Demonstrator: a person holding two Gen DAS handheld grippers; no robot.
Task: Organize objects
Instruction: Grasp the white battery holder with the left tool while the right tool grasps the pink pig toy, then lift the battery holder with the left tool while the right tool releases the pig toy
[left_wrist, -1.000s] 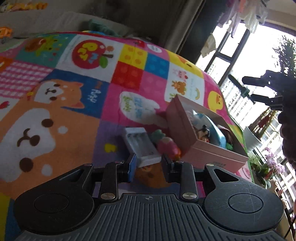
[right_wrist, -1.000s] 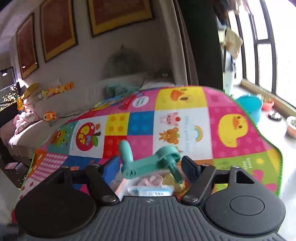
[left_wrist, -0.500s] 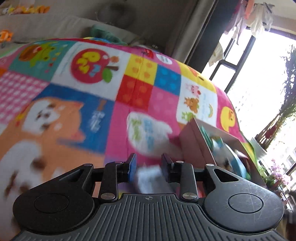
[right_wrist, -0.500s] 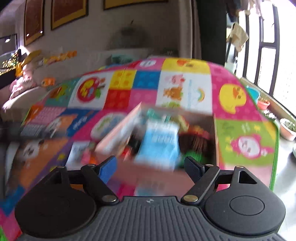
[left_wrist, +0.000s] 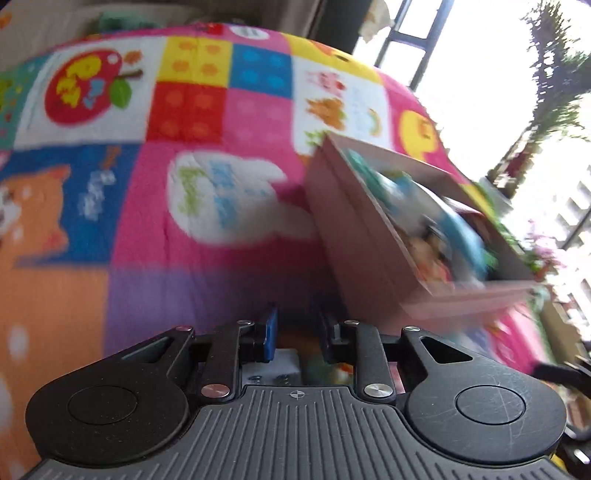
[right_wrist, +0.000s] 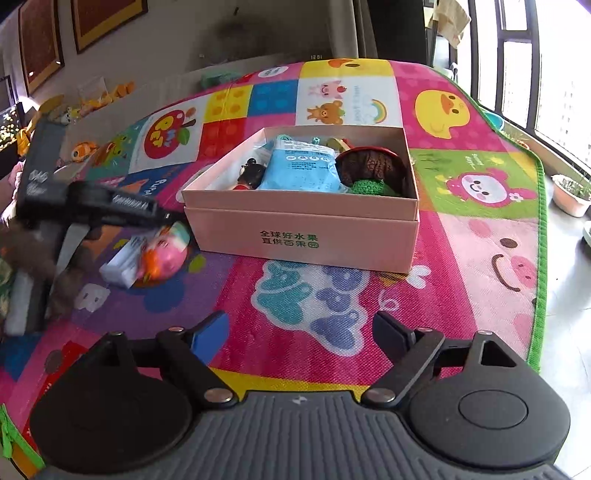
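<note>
A pink cardboard box (right_wrist: 303, 236) stands on the colourful play mat (right_wrist: 332, 302), holding a blue packet (right_wrist: 299, 170), a small figurine (right_wrist: 251, 177) and a brown and green knitted thing (right_wrist: 373, 168). My right gripper (right_wrist: 299, 319) hovers over the mat in front of the box, its jaws opening with nothing between them. Left of the box lie a pink and teal toy (right_wrist: 162, 258) and a white case (right_wrist: 118, 266). My left gripper (right_wrist: 166, 216) points down just above that toy, jaws closing to a narrow gap. In the blurred left wrist view the left gripper (left_wrist: 296, 317) shows only mat between its pads, with the case (left_wrist: 284, 365) and toy (left_wrist: 328, 371) beneath.
The box (left_wrist: 354, 251) is close on the left gripper's right. The mat's green edge (right_wrist: 539, 258) runs along the right, with bare floor and a plant pot (right_wrist: 570, 195) beyond. A sofa with plush toys (right_wrist: 99, 99) lines the back left. A blurred hand (right_wrist: 33, 251) holds the left gripper.
The right gripper let go of a teal toy it held a second ago, then dropped low in front of the box. The left gripper moved forward over the case and toy, jaws narrower.
</note>
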